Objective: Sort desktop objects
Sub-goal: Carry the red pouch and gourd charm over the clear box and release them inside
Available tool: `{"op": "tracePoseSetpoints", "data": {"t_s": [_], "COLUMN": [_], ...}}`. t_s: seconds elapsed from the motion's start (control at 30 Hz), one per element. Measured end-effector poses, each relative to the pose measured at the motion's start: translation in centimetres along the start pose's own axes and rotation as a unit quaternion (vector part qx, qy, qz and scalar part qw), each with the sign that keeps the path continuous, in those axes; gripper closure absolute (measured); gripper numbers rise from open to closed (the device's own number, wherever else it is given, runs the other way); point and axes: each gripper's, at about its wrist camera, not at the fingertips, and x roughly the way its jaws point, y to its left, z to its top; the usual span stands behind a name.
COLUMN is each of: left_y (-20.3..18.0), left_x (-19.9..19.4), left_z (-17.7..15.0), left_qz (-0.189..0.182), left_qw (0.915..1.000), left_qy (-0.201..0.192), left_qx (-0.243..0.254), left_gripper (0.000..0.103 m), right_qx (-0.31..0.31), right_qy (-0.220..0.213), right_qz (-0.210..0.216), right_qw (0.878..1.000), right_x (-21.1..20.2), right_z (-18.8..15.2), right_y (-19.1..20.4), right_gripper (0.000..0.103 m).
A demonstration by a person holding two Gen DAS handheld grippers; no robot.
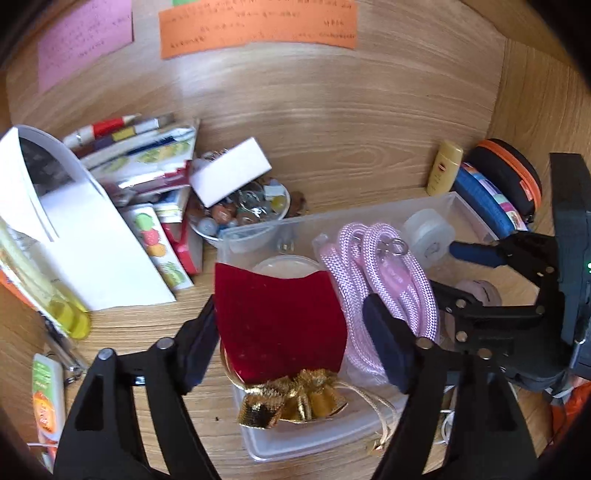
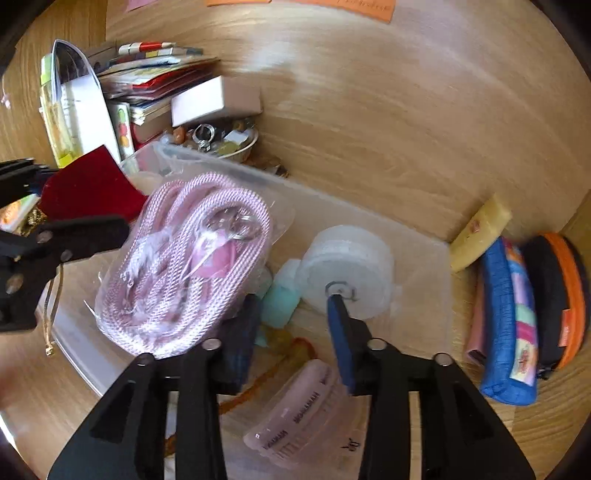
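A clear plastic box (image 1: 369, 218) (image 2: 424, 243) stands on the wooden desk. My left gripper (image 1: 291, 332) is open over it, its fingers on either side of a red velvet pouch (image 1: 280, 317) with gold trim; the pouch also shows in the right wrist view (image 2: 88, 184). My right gripper (image 2: 291, 325) is open above the box, over a bagged pink rope (image 2: 184, 262) (image 1: 384, 266) and a white spool (image 2: 351, 266) (image 1: 428, 232). A pink comb (image 2: 299, 410) lies in the box below it. The right gripper shows in the left wrist view (image 1: 410, 280).
A bowl of beads (image 1: 243, 214) (image 2: 225, 144), a white block (image 1: 229, 173) (image 2: 214, 99), snack packets and a white sheet (image 1: 85, 236) lie left of the box. A yellow tube (image 1: 443, 170), blue pouch (image 2: 509, 325) and orange-black case (image 2: 565, 299) lie right. Pink and orange notes (image 1: 258, 26) lie behind.
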Motion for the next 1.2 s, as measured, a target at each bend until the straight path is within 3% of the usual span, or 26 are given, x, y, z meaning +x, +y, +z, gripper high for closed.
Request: {"op": "tracePoseSetpoints", "data": {"t_s": [0.07, 0.2, 0.37, 0.53, 0.67, 1.2], "left_y": [0.1, 0.4, 0.7, 0.5, 0.5, 0.7], "left_x": [-0.2, -1.2, -2.8, -4.4, -5.7, -8.6], "left_z": [0.0, 0.1, 0.1, -0.4, -1.2, -5.9], "left_qz": [-0.003, 0.0, -0.001, 0.012, 0.02, 0.011], "left_qw": [1.0, 0.9997, 0.9993, 0.9988, 0.9983, 0.9967], "left_qy": [0.001, -0.007, -0.018, -0.03, -0.036, -0.031], "left_qx": [-0.007, -0.022, -0.033, -0.037, -0.04, -0.075], "left_gripper": [0.024, 0.023, 0.015, 0.006, 0.005, 0.004], "right_qx": [-0.003, -0.011, -0.023, -0.032, -0.025, 0.022], "right_qy": [-0.006, -0.017, -0.055, -0.078, -0.09, -0.091], "right_qz": [-0.007, -0.022, -0.046, -0.066, -0.067, -0.051], "right_qw": [1.0, 1.0, 0.997, 0.994, 0.993, 0.994], "right_x": [-0.5, -1.5, -4.2, -6.6, -8.2, -11.8], "right_z": [-0.1, -0.2, -0.4, -0.6, -1.1, -5.6], "right_y": [0.0, 0.1, 0.4, 1.1, 1.3, 1.4], "right_gripper": [0.053, 0.048, 0.027, 0.022, 0.017, 0.014]}}
